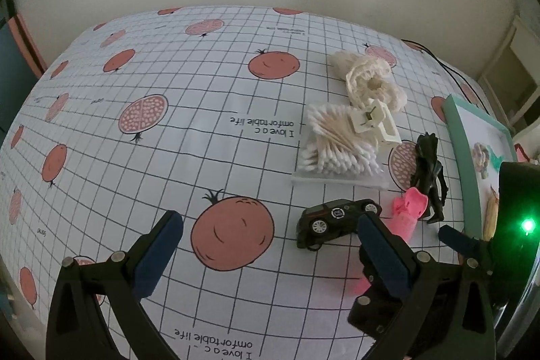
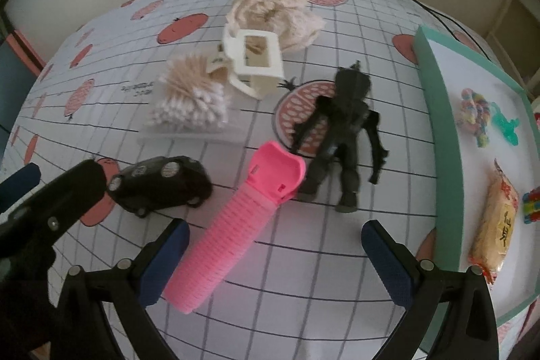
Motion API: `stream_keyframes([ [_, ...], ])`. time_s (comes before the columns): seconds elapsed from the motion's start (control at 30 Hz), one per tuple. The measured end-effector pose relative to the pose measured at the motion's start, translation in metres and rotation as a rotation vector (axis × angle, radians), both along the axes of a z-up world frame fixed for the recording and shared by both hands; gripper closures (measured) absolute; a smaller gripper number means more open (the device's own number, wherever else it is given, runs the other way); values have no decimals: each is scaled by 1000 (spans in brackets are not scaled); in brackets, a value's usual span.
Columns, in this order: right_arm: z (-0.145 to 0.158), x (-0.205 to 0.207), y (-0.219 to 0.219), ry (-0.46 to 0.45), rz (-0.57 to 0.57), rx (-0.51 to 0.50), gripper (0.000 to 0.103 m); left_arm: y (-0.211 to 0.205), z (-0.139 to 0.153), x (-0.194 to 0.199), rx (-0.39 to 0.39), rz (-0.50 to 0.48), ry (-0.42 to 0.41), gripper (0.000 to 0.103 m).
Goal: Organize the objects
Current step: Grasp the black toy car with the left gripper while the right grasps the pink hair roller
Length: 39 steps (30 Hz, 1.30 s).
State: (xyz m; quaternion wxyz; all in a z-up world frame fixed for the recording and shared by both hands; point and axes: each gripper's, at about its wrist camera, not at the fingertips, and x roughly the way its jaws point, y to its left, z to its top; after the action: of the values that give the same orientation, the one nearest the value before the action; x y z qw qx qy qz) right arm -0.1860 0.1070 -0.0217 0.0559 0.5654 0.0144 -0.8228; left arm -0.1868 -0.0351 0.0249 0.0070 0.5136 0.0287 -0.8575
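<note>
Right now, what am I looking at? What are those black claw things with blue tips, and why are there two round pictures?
Those claws are grippers, tongs a person holds, one in each hand. Each has a small camera looking along its fingers, so you get two bulgy pictures of the same table.

One picture is from the left gripper, the other from the right gripper. Both are open and hold nothing.

On the white checked tablecloth with red fruit prints lie a black toy car, a pink ribbed hair roller, a dark toy figure, a clear pack of cotton swabs, a cream hair claw clip and a cream lacy scrunchie. At the right sits a teal-rimmed white tray with snacks and small colourful toys.
</note>
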Motion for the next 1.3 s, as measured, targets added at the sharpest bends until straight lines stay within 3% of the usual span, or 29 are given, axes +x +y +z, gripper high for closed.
stream_keyframes([
  [0.4, 3, 0, 24, -13, -21, 4, 0, 18, -10, -3, -25, -78, -20, 0],
  [0.73, 6, 1, 37, -32, -6, -2, 12, 30, -17, -8, -53, -103, -20, 5],
  [0.97, 10, 11, 32, -27, 19, 36, 21, 38, -24, -10, -58, -133, -35, 20],
  [1.3, 11, 15, 30, -27, 32, 51, 22, 46, -31, -10, -39, -161, -55, 50],
])
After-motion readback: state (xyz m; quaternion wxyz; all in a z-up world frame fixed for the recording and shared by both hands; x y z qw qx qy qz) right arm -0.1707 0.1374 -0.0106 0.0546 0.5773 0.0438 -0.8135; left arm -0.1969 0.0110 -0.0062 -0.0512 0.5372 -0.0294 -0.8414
